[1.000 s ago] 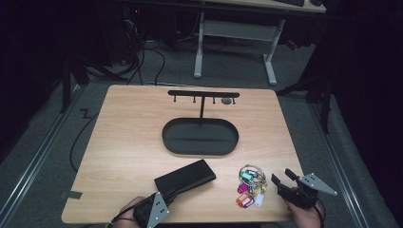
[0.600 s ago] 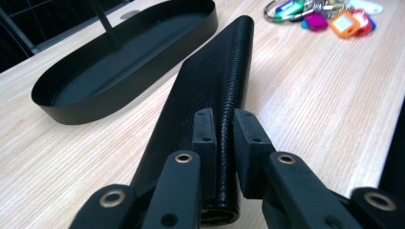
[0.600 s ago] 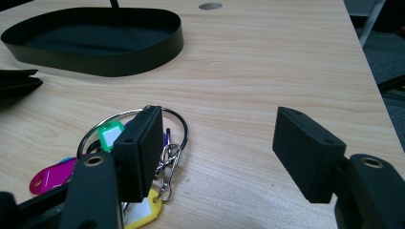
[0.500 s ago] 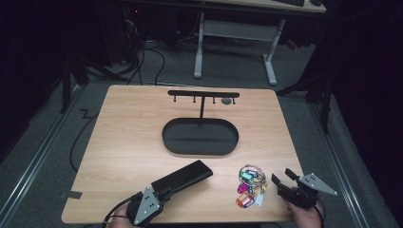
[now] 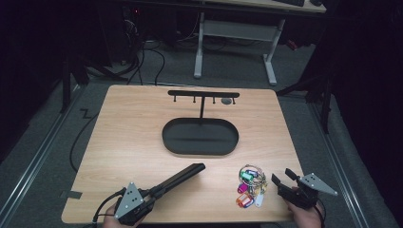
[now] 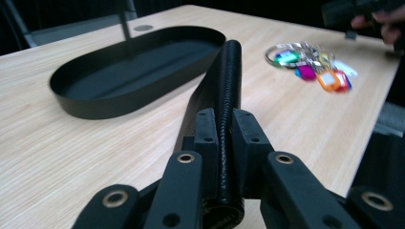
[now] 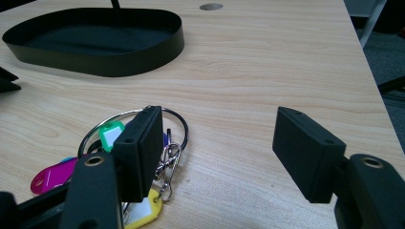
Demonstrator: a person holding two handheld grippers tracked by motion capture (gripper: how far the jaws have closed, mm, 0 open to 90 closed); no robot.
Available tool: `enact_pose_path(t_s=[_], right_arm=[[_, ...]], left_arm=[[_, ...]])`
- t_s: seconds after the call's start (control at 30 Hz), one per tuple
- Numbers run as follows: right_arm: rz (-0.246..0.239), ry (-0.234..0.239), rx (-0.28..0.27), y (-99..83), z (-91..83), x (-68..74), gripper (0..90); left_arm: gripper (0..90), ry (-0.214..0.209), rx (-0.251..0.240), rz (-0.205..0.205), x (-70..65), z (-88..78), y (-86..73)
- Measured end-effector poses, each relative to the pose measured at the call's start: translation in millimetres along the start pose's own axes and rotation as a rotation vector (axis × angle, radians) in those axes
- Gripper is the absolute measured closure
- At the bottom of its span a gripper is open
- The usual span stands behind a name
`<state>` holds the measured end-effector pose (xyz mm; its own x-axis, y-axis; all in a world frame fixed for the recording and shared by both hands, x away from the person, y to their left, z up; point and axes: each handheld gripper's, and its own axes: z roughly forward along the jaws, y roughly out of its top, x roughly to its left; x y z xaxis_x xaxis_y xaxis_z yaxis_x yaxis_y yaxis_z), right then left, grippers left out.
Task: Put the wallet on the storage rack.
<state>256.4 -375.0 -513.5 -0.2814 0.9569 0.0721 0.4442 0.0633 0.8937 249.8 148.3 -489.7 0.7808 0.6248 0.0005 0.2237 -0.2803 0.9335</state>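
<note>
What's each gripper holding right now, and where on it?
Left gripper pinches the black wallet by its near edge; right gripper is open, holding nothing.

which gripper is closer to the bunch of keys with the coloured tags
Right. The right gripper sits open just beside the key bunch, while the left gripper is across the table's near edge, clamped on a black case.

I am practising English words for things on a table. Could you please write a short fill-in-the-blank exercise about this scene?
1. The left gripper is shut on a long ____ case.
2. The oval tray on the table is ____ in colour.
3. The bunch of keys with coloured tags lies beside the ____ gripper.
4. The jaws of that gripper stand ____.

Missing words: black; black; right; open
</note>
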Motion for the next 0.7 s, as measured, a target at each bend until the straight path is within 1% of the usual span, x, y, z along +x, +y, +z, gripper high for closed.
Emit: enact_pose_path(t_s=[0.1, 0.37, 0.43, 0.7], right_arm=[[0.000, 0.000, 0.001, -0.1, 0.1, 0.0, 35.0], [-0.004, 0.001, 0.005, -0.4, 1.2, 0.3, 35.0], [-0.009, 0.002, 0.006, -0.5, 1.3, 0.4, 35.1], [-0.003, 0.004, 0.015, -1.1, 2.6, 0.8, 35.0]], left_arm=[[81.8, 0.016, -0.025, -0.045, 9.8, -4.7, -0.4], [81.6, 0.056, -0.046, -0.079, 25.0, -11.4, -2.9], [81.4, 0.064, -0.052, -0.094, 29.1, -12.4, -4.2], [80.7, 0.081, -0.058, -0.121, 40.2, -15.5, -8.2]])
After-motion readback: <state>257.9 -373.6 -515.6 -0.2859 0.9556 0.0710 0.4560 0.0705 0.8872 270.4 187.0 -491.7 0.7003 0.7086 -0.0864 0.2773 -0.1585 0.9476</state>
